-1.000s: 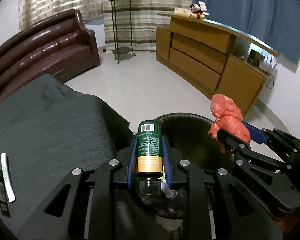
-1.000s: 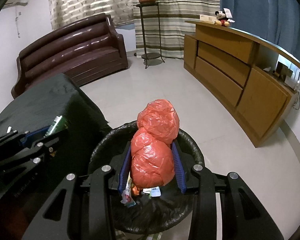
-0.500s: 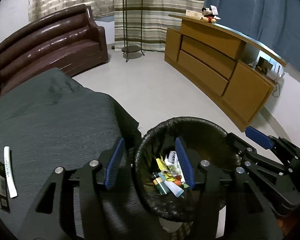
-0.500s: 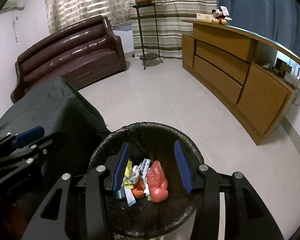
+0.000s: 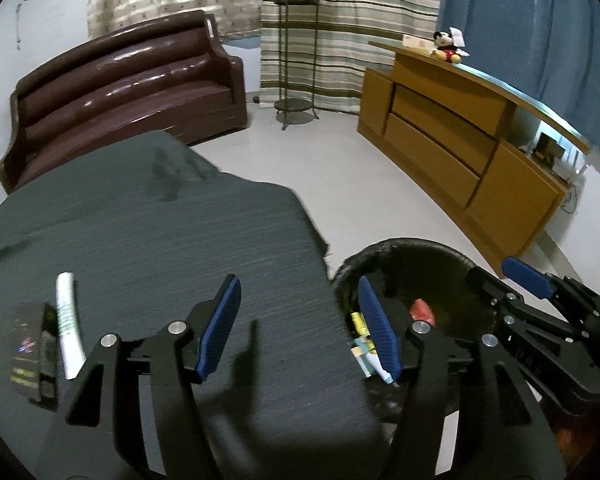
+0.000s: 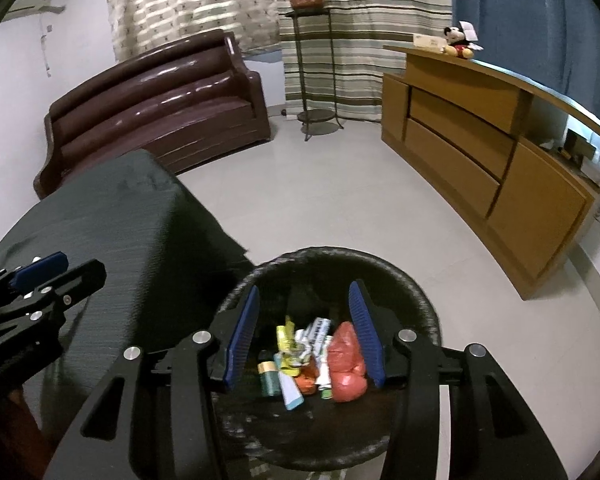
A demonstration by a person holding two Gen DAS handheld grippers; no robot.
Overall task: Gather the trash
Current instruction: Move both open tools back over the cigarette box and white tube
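Observation:
A black-lined trash bin (image 6: 416, 280) stands on the floor beside a table with a dark cloth (image 5: 148, 232). In it lie a red plastic bag (image 6: 346, 364), a green can (image 6: 269, 376) and several wrappers. My right gripper (image 6: 306, 330) is open and empty, right above the bin. My left gripper (image 5: 300, 320) is open and empty, straddling the table's right edge and the bin's rim (image 5: 404, 246). A white tube (image 5: 68, 332) and a dark flat packet (image 5: 30, 356) lie on the cloth at the left.
A brown leather sofa (image 5: 128, 88) stands behind the table. A wooden sideboard (image 5: 460, 140) with a plush toy (image 5: 446, 46) runs along the right. A metal plant stand (image 5: 296, 60) is at the back. Pale tiled floor (image 6: 340, 200) lies between them.
Both grippers opened: the left dropped the green can and the right the red bag into the bin. The left gripper then moved left, over the table edge.

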